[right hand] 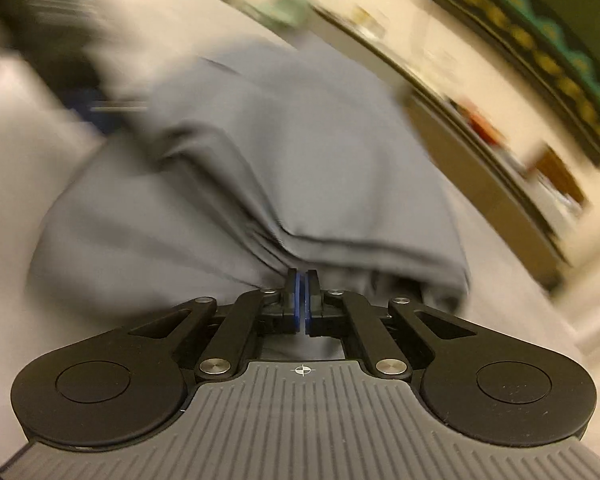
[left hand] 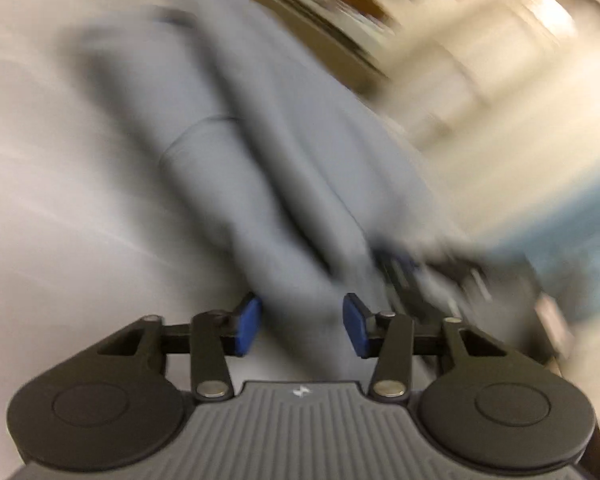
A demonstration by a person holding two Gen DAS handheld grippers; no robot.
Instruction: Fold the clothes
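Right gripper (right hand: 302, 300) clamped on grey garment (right hand: 260, 152) edge; left gripper (left hand: 302, 330) agape astride it; blur suggests haste, so fabric may slip

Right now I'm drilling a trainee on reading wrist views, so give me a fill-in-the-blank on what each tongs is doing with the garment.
1. The left tongs are ____.
2. The right tongs are shut on the ____.
3. The garment's colour is ____.
4. The pads on the tongs are ____.

Missing words: open; garment; grey; blue
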